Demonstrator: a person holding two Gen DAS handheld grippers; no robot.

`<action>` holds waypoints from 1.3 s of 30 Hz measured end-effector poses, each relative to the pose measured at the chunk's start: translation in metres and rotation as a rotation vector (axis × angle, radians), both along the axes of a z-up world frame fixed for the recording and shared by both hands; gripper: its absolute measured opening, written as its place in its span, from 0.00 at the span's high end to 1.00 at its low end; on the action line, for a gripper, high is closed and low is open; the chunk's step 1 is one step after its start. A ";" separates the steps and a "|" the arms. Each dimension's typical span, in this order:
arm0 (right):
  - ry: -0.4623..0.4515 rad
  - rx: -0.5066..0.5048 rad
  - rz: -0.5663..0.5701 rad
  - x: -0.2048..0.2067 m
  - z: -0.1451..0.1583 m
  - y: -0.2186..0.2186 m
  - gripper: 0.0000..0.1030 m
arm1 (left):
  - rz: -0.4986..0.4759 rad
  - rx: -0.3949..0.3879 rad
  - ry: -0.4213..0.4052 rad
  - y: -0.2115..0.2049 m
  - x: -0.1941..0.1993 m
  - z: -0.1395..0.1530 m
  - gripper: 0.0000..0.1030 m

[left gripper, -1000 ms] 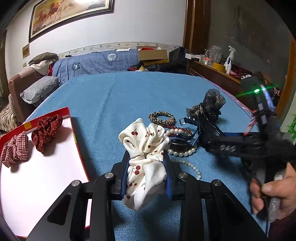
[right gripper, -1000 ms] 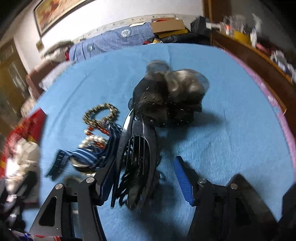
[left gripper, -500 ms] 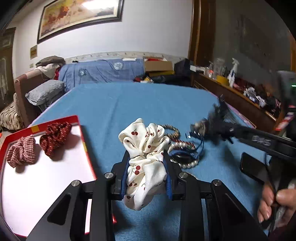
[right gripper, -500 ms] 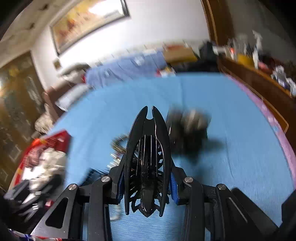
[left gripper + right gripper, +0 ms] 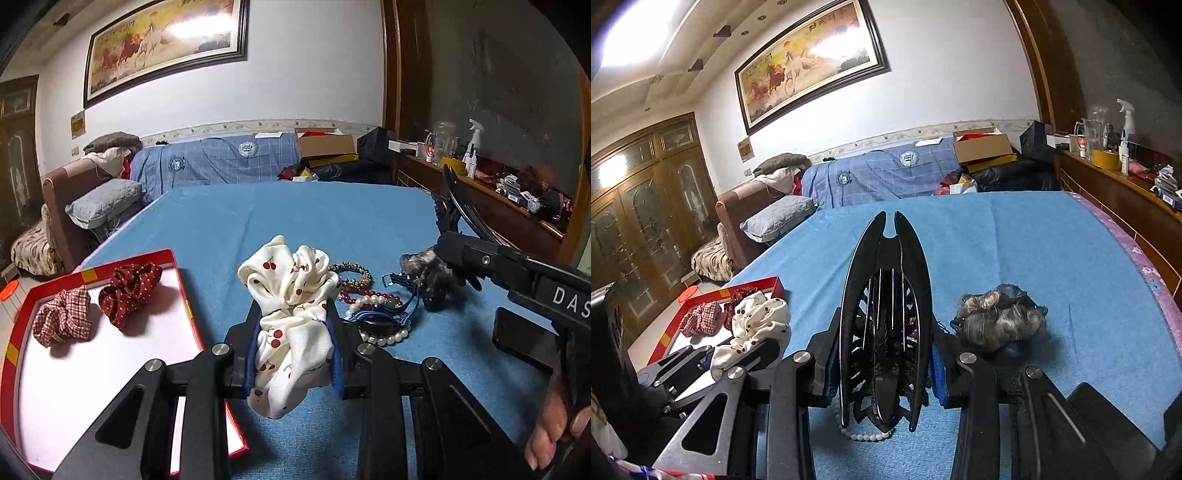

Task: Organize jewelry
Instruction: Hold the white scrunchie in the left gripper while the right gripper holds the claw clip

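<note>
Altogether three scrunchies: two (image 5: 61, 316) (image 5: 130, 283) in tray (image 5: 184, 291), one (image 5: 291, 317) in left gripper (image 5: 293, 354)

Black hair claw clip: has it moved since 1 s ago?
Yes. The black hair clip was low beside the grey scrunchie on the blue cloth; now the right claw holds it raised, tips pointing up above it.
</note>
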State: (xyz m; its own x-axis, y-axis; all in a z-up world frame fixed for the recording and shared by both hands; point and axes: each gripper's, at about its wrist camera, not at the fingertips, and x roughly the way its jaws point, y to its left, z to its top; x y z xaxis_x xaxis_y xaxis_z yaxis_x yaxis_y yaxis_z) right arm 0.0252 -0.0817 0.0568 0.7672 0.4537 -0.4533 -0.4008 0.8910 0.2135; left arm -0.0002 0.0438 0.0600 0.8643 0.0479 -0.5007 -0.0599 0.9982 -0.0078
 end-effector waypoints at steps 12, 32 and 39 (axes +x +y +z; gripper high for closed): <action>-0.008 0.001 0.002 -0.002 -0.005 0.000 0.59 | 0.008 0.030 -0.018 -0.006 -0.003 0.001 0.72; -0.023 0.003 0.002 -0.008 -0.005 -0.002 0.59 | 0.032 0.052 -0.054 -0.004 -0.009 0.005 0.72; -0.030 0.002 -0.001 -0.008 -0.004 -0.002 0.59 | 0.039 0.057 -0.065 -0.004 -0.011 0.008 0.72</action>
State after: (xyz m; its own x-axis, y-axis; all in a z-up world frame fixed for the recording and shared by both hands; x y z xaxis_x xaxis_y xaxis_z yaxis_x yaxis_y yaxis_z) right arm 0.0173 -0.0834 0.0523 0.7808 0.4537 -0.4296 -0.4061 0.8910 0.2029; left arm -0.0107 0.0402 0.0683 0.8919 0.1085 -0.4389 -0.0995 0.9941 0.0437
